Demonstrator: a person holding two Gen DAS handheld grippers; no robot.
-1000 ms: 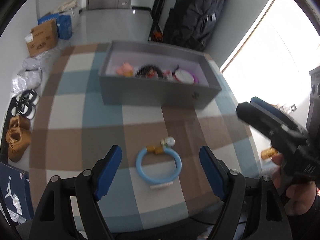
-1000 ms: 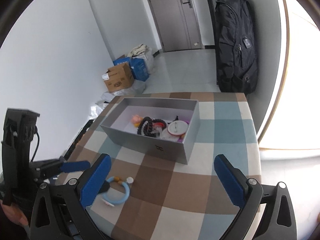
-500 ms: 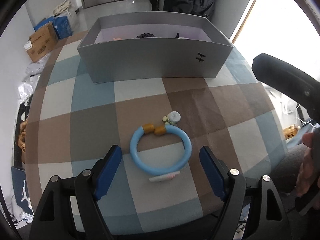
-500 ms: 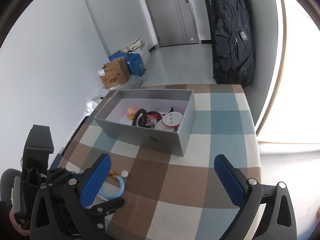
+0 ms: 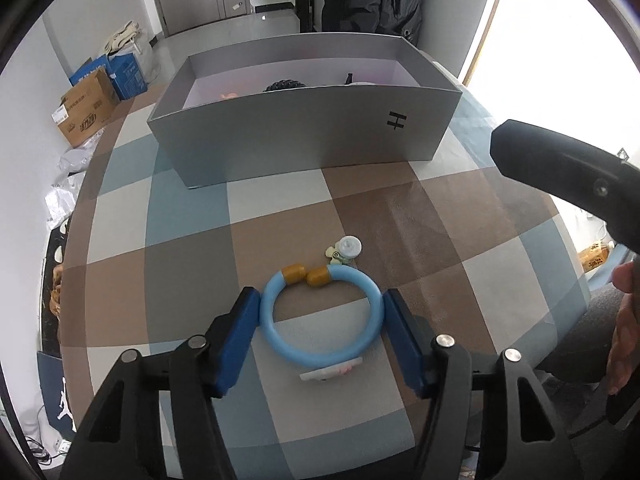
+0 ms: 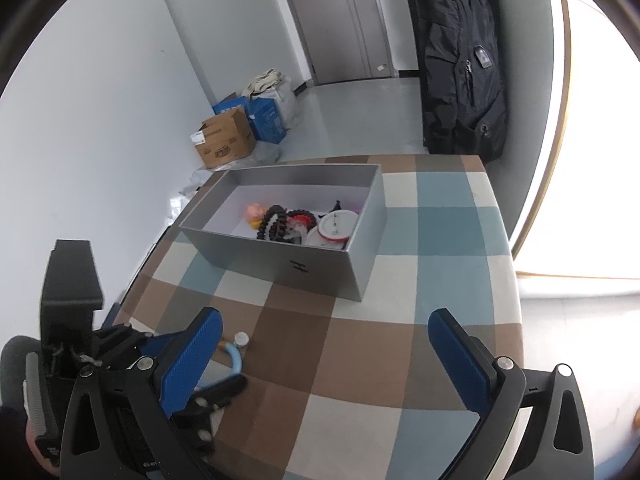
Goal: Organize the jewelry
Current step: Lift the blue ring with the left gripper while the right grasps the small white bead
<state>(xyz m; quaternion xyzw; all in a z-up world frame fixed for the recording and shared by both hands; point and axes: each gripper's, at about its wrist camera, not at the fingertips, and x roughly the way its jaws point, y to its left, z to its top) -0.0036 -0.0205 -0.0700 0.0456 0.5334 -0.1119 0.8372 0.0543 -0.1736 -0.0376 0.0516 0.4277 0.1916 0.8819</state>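
Left tongs [image 5: 322, 320] clamped around blue bracelet [image 5: 320, 318], right tongs [image 6: 324, 356] spread wide, grey box [image 6: 320, 268] beyond

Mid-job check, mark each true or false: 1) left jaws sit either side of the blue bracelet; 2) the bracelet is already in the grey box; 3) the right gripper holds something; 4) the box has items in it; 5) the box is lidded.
1) True. The left gripper has its jaws closed in on both sides of the blue bracelet.
2) False. The bracelet lies on the checked tablecloth, in front of the grey box.
3) False. The right gripper is open with nothing between its jaws.
4) True. Beads and a round white piece lie inside.
5) False. It is open on top.
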